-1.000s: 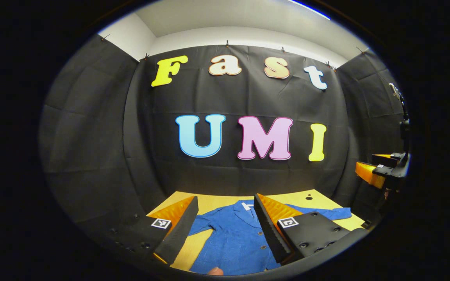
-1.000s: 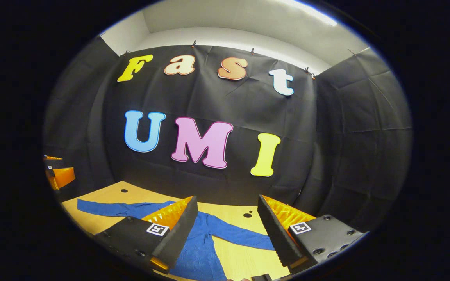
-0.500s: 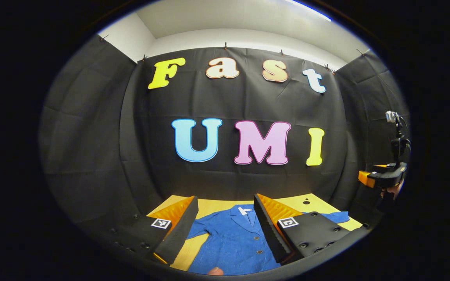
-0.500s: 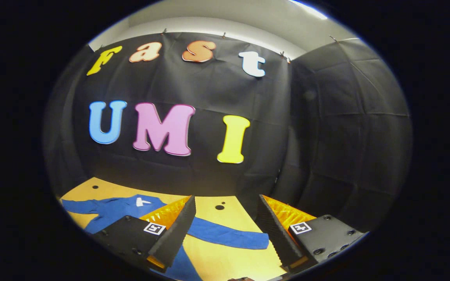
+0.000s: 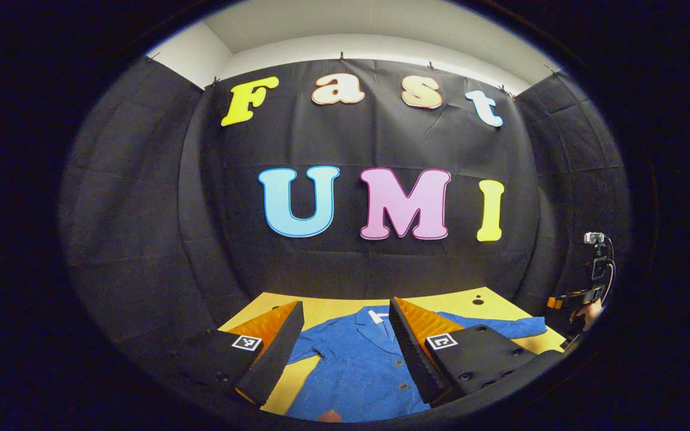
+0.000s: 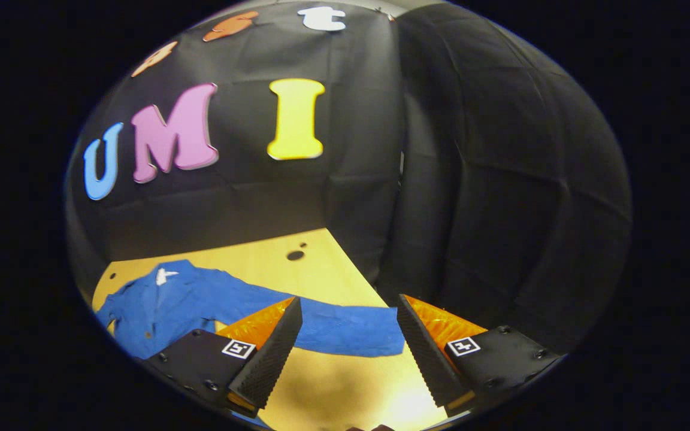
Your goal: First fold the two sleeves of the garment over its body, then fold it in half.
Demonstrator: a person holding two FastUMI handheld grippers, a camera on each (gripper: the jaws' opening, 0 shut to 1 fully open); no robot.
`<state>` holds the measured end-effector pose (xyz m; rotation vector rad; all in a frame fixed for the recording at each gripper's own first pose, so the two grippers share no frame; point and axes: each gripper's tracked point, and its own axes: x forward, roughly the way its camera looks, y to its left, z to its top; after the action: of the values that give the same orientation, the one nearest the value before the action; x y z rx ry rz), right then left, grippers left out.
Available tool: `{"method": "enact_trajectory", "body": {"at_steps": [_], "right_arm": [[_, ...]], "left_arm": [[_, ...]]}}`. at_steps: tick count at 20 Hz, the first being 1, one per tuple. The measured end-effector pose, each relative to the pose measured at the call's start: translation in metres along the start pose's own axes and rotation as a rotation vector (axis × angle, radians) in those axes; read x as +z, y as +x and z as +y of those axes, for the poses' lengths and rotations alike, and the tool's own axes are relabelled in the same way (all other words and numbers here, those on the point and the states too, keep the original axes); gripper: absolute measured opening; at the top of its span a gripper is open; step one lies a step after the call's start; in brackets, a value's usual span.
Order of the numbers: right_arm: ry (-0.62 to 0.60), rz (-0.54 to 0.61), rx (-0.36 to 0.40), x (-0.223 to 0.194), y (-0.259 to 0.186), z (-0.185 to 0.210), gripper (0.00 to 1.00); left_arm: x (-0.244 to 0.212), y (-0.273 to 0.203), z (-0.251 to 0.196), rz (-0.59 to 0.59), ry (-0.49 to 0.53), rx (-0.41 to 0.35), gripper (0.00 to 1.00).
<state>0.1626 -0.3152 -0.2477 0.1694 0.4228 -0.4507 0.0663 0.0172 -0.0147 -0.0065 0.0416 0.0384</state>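
Note:
A blue button-up shirt (image 5: 357, 365) lies flat on the yellow wooden table (image 5: 327, 309), collar away from me, both sleeves spread out sideways. My left gripper (image 5: 345, 341) hovers open above the shirt's chest with nothing between its fingers. In the right gripper view the shirt's body (image 6: 159, 305) lies at the left and one long sleeve (image 6: 345, 332) stretches to the right. My right gripper (image 6: 348, 338) stands open just over that sleeve's cuff end, holding nothing. Far right in the left gripper view the right gripper (image 5: 584, 293) appears small, held by a hand.
The black cloth wall closes in the table at the back and on both sides. Small dark holes (image 6: 294, 255) mark the tabletop near its far edge. Bare table (image 6: 345, 389) lies in front of the sleeve.
The right gripper has swung right and dipped toward the table, now over the far sleeve's cuff. The left gripper has stayed almost still above the shirt's chest.

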Motion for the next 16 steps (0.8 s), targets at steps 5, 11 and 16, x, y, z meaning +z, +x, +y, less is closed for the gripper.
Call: {"method": "enact_trajectory", "body": {"at_steps": [5, 11, 16], "right_arm": [[0.049, 0.265, -0.057, -0.080, 0.063, -0.021, 0.99], [0.078, 0.427, -0.112, -0.121, 0.089, -0.034, 1.00], [0.085, 0.412, -0.088, -0.125, 0.091, -0.031, 0.72]], "left_arm": [[-0.026, 0.056, -0.021, 0.122, -0.016, 0.027, 0.82], [-0.036, 0.092, -0.053, 0.170, 0.002, 0.011, 0.82], [-0.041, 0.107, -0.059, 0.183, -0.002, -0.020, 0.82]]}}
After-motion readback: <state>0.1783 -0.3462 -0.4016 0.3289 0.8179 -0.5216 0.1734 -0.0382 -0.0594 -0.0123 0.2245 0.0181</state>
